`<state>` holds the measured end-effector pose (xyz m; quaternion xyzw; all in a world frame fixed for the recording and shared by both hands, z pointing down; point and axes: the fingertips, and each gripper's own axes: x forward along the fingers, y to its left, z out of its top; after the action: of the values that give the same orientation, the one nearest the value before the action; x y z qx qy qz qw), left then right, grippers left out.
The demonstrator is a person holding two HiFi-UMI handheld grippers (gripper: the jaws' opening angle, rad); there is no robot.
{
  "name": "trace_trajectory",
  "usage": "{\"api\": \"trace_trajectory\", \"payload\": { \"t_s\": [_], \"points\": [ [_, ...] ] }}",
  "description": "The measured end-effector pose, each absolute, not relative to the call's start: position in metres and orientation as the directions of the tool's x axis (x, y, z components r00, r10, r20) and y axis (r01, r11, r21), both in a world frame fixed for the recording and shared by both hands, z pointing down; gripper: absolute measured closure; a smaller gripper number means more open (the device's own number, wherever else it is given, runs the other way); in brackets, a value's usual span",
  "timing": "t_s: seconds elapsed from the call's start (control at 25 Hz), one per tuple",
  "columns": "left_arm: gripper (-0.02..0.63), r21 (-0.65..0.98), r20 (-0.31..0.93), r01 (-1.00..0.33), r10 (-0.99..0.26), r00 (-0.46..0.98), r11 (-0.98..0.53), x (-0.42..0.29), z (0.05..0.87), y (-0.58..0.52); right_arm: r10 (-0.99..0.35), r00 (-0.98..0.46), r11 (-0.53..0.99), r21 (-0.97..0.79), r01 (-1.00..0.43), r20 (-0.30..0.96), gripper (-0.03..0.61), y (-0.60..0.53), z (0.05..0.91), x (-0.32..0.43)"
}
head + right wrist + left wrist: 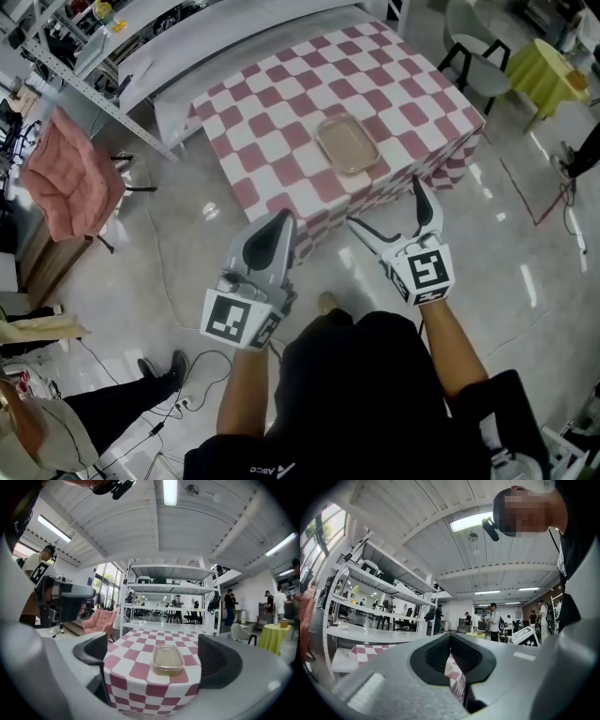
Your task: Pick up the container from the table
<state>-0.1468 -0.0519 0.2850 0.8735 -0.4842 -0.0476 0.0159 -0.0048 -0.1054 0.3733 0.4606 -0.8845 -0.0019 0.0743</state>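
Observation:
A shallow, clear, beige-tinted container lies near the front edge of a table with a pink-and-white checked cloth. Both grippers hover over the floor, short of the table. My right gripper is open with nothing between its fingers. In the right gripper view the container shows straight ahead between the spread pads, some way off. My left gripper is shut and empty, left of the container. In the left gripper view the closed gripper hides most of the checked cloth.
A pink padded chair and a white shelf rack stand at the left. A grey chair and a yellow-covered table are at the far right. Cables and a person's leg lie on the floor at the lower left.

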Motion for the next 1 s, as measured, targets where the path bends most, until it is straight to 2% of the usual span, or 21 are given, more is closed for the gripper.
{"api": "trace_trajectory", "payload": {
  "t_s": [0.56,1.0],
  "points": [
    [0.603,0.103,-0.018,-0.84,-0.845,0.534,-0.533,-0.166,0.31,-0.129,-0.797,-0.473,0.524,0.039,-0.851,0.376,-0.011,-0.22,0.495,-0.022],
    [0.603,0.124,0.038,-0.864,-0.867,0.496,-0.489,-0.178,0.335,-0.164,-0.756,-0.446,0.521,0.029,-0.853,0.48,-0.012,-0.269,0.539,-0.029]
  ]
}}
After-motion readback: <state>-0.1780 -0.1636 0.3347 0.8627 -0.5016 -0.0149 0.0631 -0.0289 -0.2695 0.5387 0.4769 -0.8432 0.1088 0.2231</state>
